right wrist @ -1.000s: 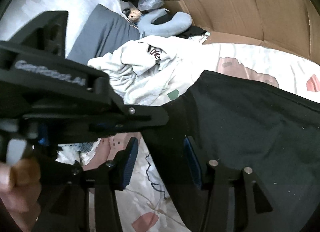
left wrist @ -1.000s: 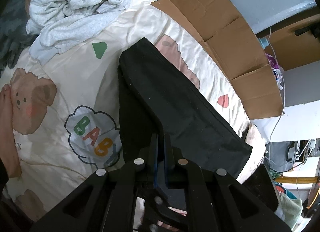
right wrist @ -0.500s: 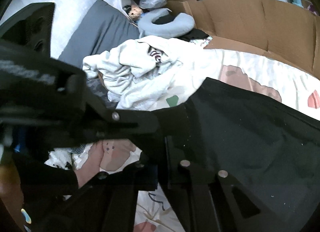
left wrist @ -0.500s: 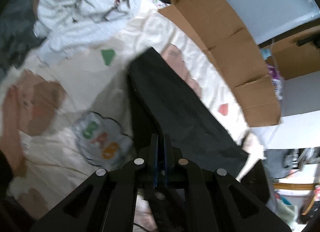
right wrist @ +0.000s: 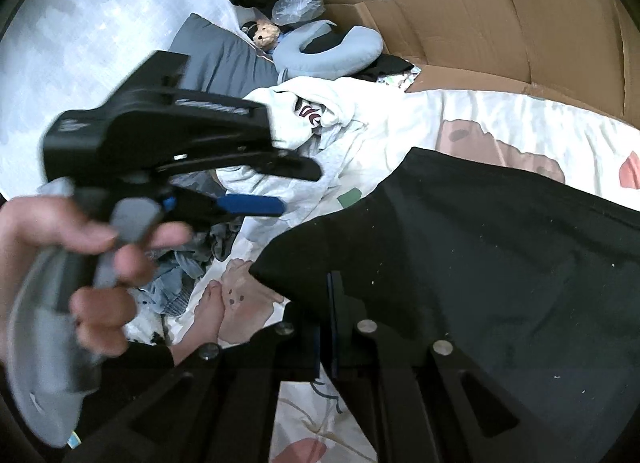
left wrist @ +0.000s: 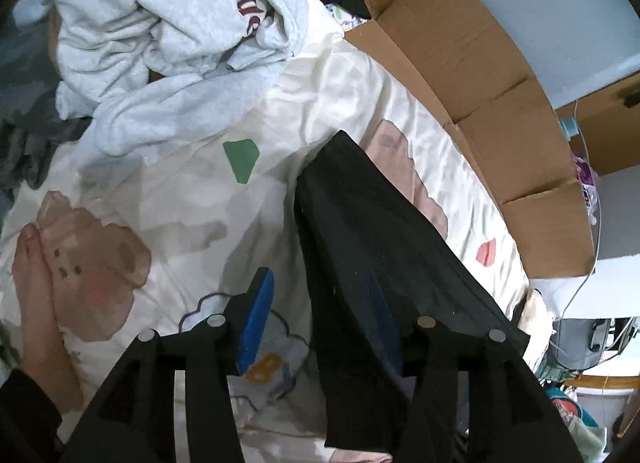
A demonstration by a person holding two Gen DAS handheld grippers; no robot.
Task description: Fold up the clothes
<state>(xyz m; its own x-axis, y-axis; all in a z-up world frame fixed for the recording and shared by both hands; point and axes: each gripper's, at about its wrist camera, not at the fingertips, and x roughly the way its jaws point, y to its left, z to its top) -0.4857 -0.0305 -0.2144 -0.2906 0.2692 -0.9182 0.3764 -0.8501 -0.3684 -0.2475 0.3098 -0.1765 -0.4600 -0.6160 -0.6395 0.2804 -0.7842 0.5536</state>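
Two grippers, one black garment: the grip passes to the right side

One gripper has let go and the other holds. The left gripper (left wrist: 320, 315) has just been opening its jaws; its blue pad (left wrist: 256, 323) stands free over the printed bed sheet (left wrist: 352, 103), and the black garment (left wrist: 372, 231) lies under the other finger, not pinched. The right gripper (right wrist: 326, 327) is clenched on the near edge of the black garment (right wrist: 480, 263), probably to keep the folded cloth from sliding while the left side goes for a new hold. The garment lies flat on the sheet, well apart from the pile of grey clothes (left wrist: 172, 43). A flattened cardboard box (left wrist: 480, 75) stands along the far side of the bed; nothing is seen inside it. A bare foot (left wrist: 36, 295) rests on the sheet.
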